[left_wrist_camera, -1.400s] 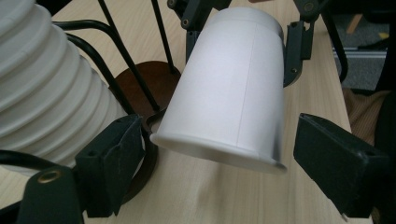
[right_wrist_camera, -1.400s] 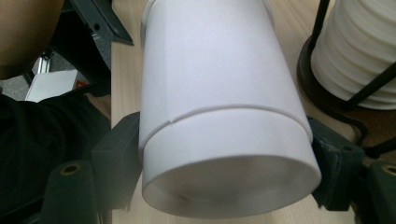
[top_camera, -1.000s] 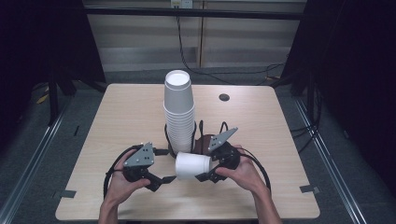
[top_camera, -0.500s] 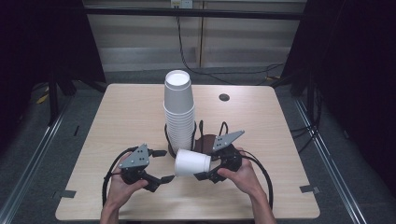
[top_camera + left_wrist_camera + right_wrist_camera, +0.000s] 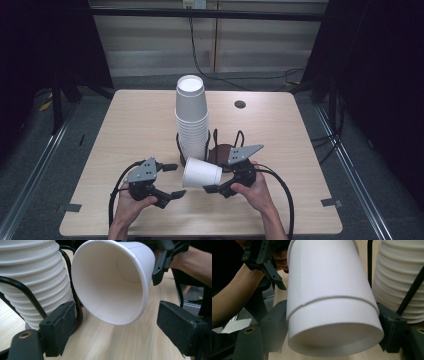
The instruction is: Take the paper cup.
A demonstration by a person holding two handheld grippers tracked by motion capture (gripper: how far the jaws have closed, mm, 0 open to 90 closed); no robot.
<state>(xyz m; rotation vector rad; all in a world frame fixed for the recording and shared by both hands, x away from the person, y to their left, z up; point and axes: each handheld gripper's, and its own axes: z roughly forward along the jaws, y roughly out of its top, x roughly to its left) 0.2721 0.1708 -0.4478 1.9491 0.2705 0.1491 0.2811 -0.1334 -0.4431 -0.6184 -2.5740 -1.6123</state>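
A tall stack of white paper cups (image 5: 192,117) stands in a black wire holder (image 5: 220,142) at mid-table. Just in front of it, my right gripper (image 5: 212,179) is shut on a single white cup (image 5: 201,173) held sideways, mouth toward the left. In the right gripper view the cup (image 5: 329,302) sits between both pads (image 5: 390,327), base toward the camera. My left gripper (image 5: 175,181) is open at the cup's mouth. In the left gripper view its pads (image 5: 60,327) stand wide apart below the cup's rim (image 5: 112,282), not touching it.
A small dark round spot (image 5: 240,104) lies on the far right of the wooden table (image 5: 130,125). Cables loop from both grippers near the front edge. The cup stack (image 5: 32,282) stands close to the left gripper's left side.
The left gripper has slipped slightly toward the near edge. The right gripper still holds the sideways cup, shifted a touch to the left.
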